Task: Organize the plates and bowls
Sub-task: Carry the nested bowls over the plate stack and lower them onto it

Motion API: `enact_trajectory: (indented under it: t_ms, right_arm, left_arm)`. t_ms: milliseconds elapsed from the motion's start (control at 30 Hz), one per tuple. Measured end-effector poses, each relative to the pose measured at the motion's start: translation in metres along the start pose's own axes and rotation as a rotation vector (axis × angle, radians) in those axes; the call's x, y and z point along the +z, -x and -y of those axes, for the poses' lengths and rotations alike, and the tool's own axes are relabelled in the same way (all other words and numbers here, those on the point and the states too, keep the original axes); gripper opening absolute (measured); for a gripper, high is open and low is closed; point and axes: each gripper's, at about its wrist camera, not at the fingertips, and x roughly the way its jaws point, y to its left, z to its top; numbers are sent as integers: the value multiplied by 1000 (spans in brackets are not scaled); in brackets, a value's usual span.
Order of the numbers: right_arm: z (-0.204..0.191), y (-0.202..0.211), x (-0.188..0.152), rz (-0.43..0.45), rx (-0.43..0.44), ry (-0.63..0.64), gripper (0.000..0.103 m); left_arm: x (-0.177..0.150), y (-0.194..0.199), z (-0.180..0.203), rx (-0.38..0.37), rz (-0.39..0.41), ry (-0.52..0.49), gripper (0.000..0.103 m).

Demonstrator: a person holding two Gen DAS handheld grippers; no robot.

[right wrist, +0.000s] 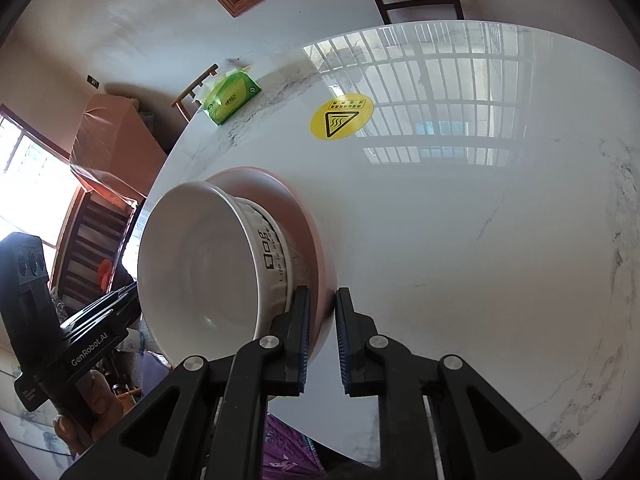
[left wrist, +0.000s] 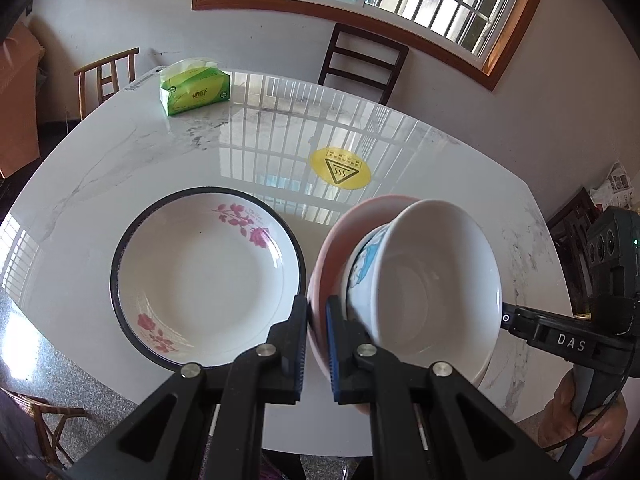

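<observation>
A pink plate (left wrist: 326, 248) carries a stack of two white bowls (left wrist: 436, 280) and is held tilted above the white marble table (left wrist: 168, 152). My left gripper (left wrist: 317, 344) is shut on the plate's left rim. My right gripper (right wrist: 322, 340) is shut on the opposite rim of the pink plate (right wrist: 316, 232), with the bowls (right wrist: 200, 264) just left of its fingers. A white plate with a black rim and pink flowers (left wrist: 208, 280) lies flat on the table left of the held stack.
A green tissue pack (left wrist: 196, 90) lies at the far left of the table, also in the right wrist view (right wrist: 232, 98). A yellow warning sticker (left wrist: 340, 168) marks the table's middle. Chairs (left wrist: 364, 64) stand around the table under a barred window.
</observation>
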Motion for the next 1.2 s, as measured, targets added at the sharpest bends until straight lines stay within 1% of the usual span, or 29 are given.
enact_trajectory:
  t_ms: [433, 667, 900, 1200]
  right_arm:
    - [-64, -36, 30, -43, 58, 79, 14]
    - [-89, -64, 40, -78, 79, 103, 14]
    - [-104, -78, 43, -101, 72, 124, 14]
    - [-111, -91, 44, -121, 59, 132, 14]
  left_arm:
    - [18, 24, -72, 65, 45, 108, 9]
    - [22, 19, -107, 90, 39, 151, 9]
    - [22, 12, -125, 97, 36, 175, 9]
    - [18, -1, -140, 94, 11, 198, 7]
